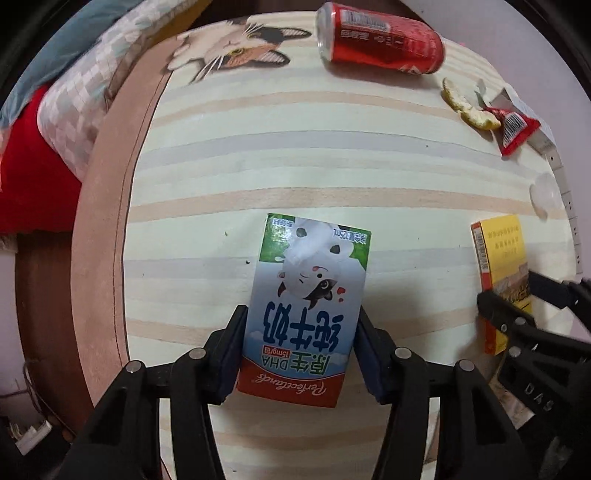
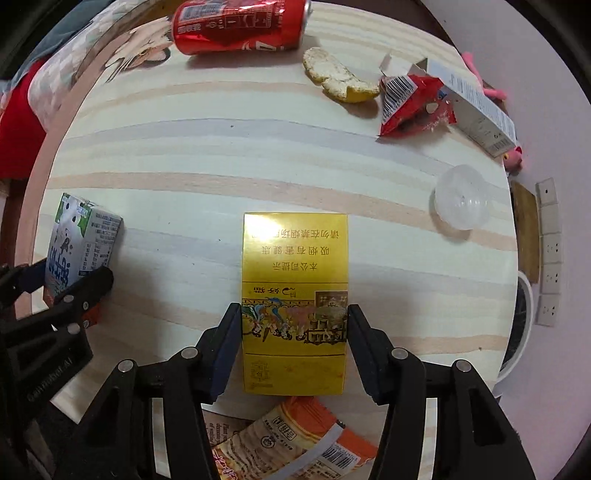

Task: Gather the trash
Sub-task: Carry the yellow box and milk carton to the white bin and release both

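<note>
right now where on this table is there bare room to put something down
The widest bare patch is the striped middle of the table, between the red can at the far edge and the yellow box and milk carton nearer. It is crowded far right: orange peel, red wrapper, white box, clear lid.

The tablecloth (image 2: 184,155) looks like smooth, matt striped cloth or vinyl; which one is unclear. The can (image 2: 240,24), upper centre, is glossy metal. The milk carton (image 1: 306,306) is printed card with a slight sheen, and the yellow pack (image 2: 294,295) is shiny, glare at its top. The peel (image 2: 338,79) is rough and pitted. The red wrapper (image 2: 410,107) is crinkled glossy foil. The cup (image 2: 461,197) is cloudy translucent plastic. Both grippers' fingers (image 1: 229,354) are matt black plastic.
</note>
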